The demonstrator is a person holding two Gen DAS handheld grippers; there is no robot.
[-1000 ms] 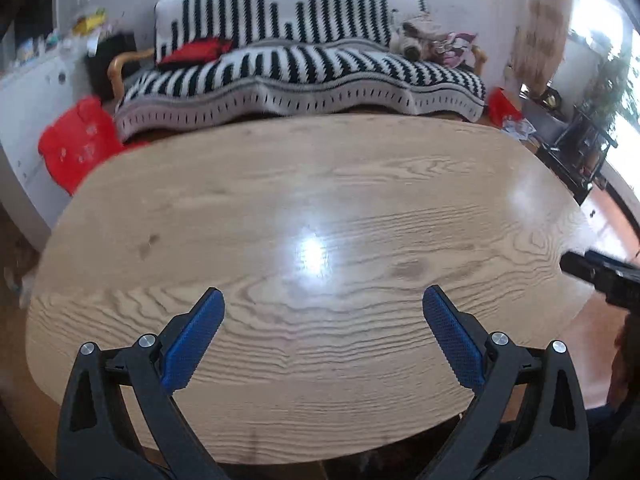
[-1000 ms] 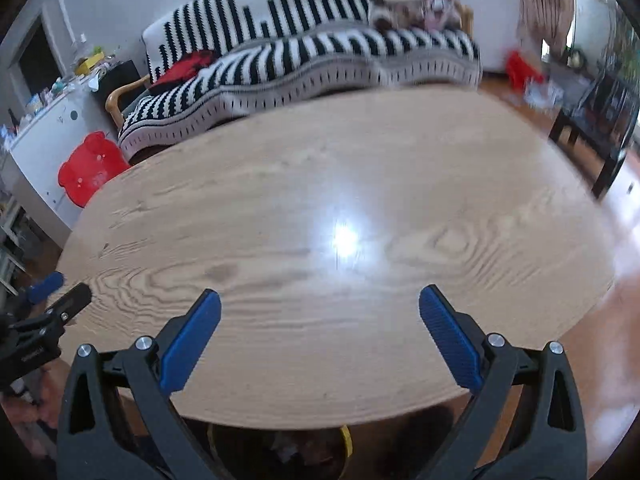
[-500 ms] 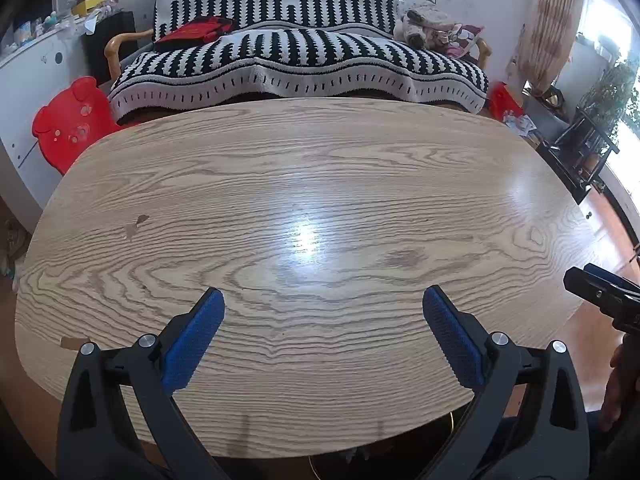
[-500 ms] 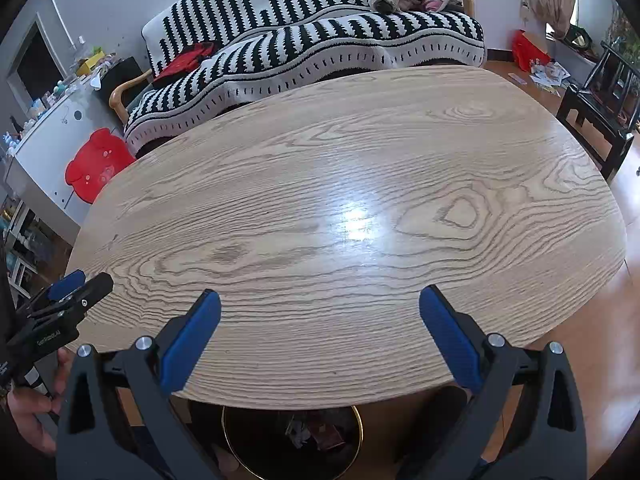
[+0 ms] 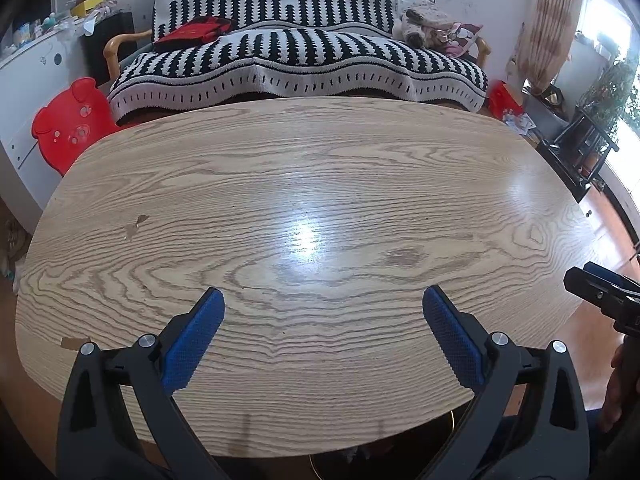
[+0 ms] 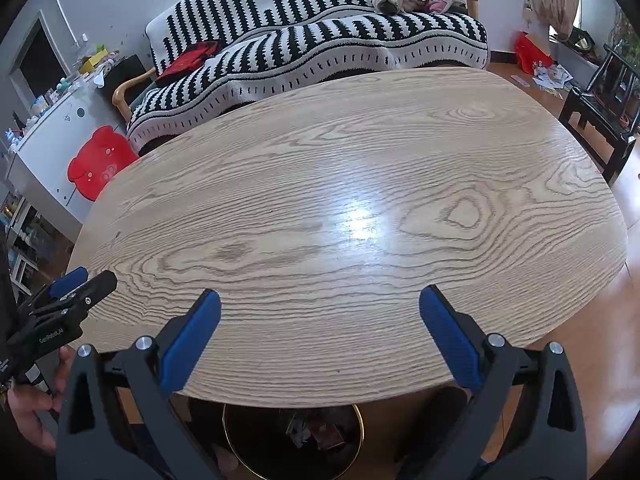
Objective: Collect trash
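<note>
My left gripper (image 5: pixel 322 312) and right gripper (image 6: pixel 320 312) hover over the near edge of an oval wooden worktop (image 5: pixel 320 184), both pairs of jaws spread wide and holding nothing. The collected trash (image 6: pixel 316 434) lies in a gold-rimmed bin (image 6: pixel 360 424) on the floor under the worktop's near edge, seen from my right wrist. Beyond the far edge stands a striped sofa (image 5: pixel 296 60), with a red stool (image 5: pixel 70 124) at far left.
</note>
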